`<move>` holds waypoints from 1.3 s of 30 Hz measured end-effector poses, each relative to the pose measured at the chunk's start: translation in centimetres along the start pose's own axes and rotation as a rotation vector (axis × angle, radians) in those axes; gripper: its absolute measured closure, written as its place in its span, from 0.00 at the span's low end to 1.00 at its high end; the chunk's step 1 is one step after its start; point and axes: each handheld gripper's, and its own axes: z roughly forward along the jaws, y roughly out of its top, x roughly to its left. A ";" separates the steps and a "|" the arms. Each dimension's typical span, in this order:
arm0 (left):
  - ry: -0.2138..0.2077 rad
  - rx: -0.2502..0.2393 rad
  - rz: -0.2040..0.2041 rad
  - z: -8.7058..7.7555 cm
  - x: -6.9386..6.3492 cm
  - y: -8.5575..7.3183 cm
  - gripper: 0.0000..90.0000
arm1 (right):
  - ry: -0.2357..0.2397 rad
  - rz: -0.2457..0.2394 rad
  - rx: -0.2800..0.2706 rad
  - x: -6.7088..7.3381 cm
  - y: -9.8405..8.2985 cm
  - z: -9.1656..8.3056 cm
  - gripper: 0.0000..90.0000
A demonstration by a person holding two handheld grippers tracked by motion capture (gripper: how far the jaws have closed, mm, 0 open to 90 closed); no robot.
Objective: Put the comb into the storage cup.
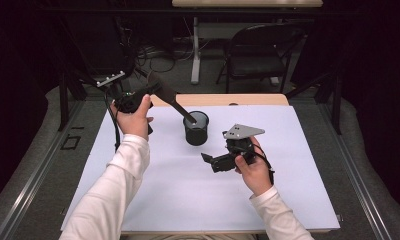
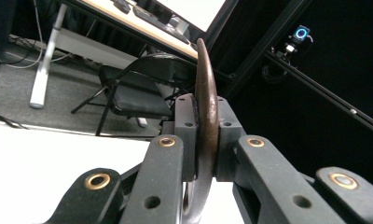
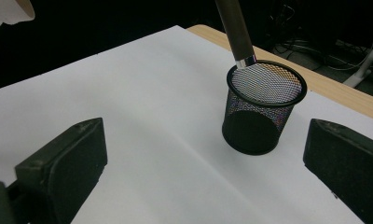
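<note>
We're lowering the spatula point(image 1: 170, 101) handle-first into the black mesh pen cup point(image 1: 196, 128), which is standing mid-sheet, toward the far side of the white mat point(image 1: 153, 200). The handle's metal-capped end is sitting right at the cup's rim w/ the blade still up and to the left. The left gripper point(image 2: 206, 140) is clamping the blade edge-on, jaws closed tight on the brown blade, nothing else in them. The right gripper point(image 1: 215, 160) is hovering near the cup on its near-right side, jaws spread wide and empty, cup framed between them in the right gripper view. To do this well, we're thinking: tilt the handle steeper so it's clearing the rim, not pushing it; the light cup could tip or slide. The right gripper could be steadying the cup wall before we let go.
</note>
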 end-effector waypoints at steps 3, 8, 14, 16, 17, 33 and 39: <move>0.011 -0.001 -0.004 0.2 0.1 0.0 0.94 | -0.001 0.001 0.000 0.0 0.0 0.0 0.00; 0.030 -0.005 -0.005 0.7 0.3 0.0 0.94 | -0.001 -0.001 0.000 0.0 0.0 0.0 0.00; 0.056 -0.007 -0.006 1.4 0.2 0.0 0.94 | 0.001 0.002 -0.001 0.0 0.0 0.0 0.00; 0.061 -0.006 -0.007 1.6 0.2 -0.1 0.94 | 0.001 0.005 -0.005 -0.1 0.0 -0.1 0.00; 0.064 -0.003 -0.008 1.7 0.1 -0.1 0.94 | 0.000 0.004 -0.008 -0.1 0.0 -0.1 0.00; 0.107 0.030 0.011 4.1 -0.2 -1.0 0.94 | 0.003 0.004 -0.005 -0.2 0.0 -0.2 0.00; 0.119 0.045 0.016 4.8 -0.1 -1.5 0.94 | 0.001 0.005 -0.006 -0.3 0.0 -0.3 0.00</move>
